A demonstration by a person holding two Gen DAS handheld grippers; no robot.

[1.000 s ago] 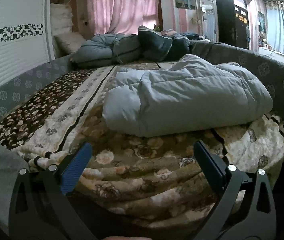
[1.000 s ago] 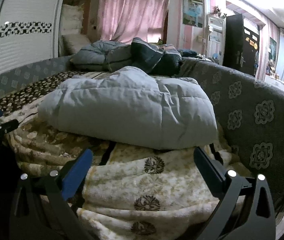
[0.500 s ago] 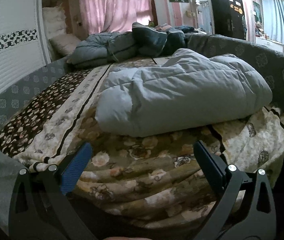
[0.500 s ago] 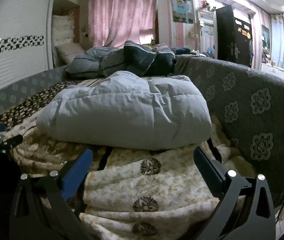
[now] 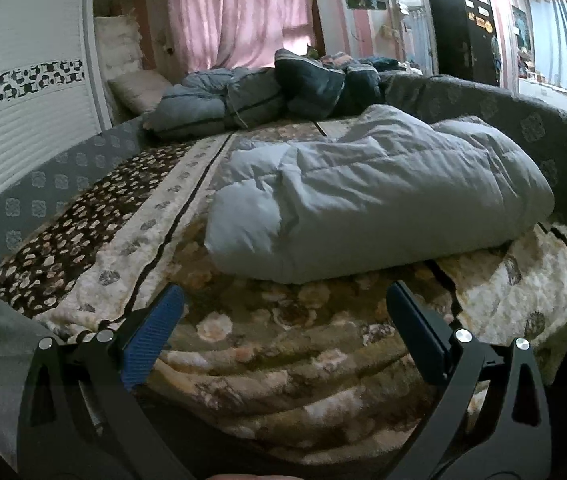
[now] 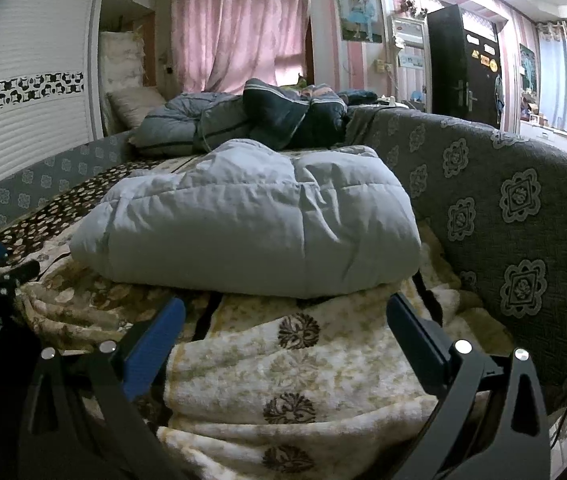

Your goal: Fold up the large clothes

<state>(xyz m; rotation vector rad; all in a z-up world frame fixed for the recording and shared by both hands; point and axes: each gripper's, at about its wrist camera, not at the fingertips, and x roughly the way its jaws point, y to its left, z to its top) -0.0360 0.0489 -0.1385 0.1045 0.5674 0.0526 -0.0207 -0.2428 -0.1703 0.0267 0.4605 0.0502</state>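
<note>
A pale blue-grey padded garment [image 5: 379,196], probably a down coat though its cut is hard to read while it is bundled like this, is lying in a thick folded slab on the bed [image 5: 83,240], toward the near edge and close against the grey patterned side panel [image 6: 523,216] on the right. It is resting on a floral blanket [image 5: 283,344] that is spilling in ridges over the bed's near edge. The left gripper [image 5: 283,320] is hovering just short of that edge with its jaws spread wide and nothing between them; the right gripper [image 6: 285,320] is hanging beside it, nearer the right corner, its jaws likewise standing apart and empty. Neither is touching the garment. Judging by the puffed quilting and soft creases, the coat is looking light for its bulk, springy and compressible, with a smooth shell that is likely slippery, so a shallow pinch on the rounded face would probably slide off. The better holds are looking like the doubled near edge, one at the left end where the fabric is bulging out [image 5: 235,224], one at the right end by the panel [image 6: 395,264], taking in several layers deep between the jaws. At the far end of the bed, darker quilted clothes [image 6: 243,120] are lying heaped, well apart from the pale one.
</note>
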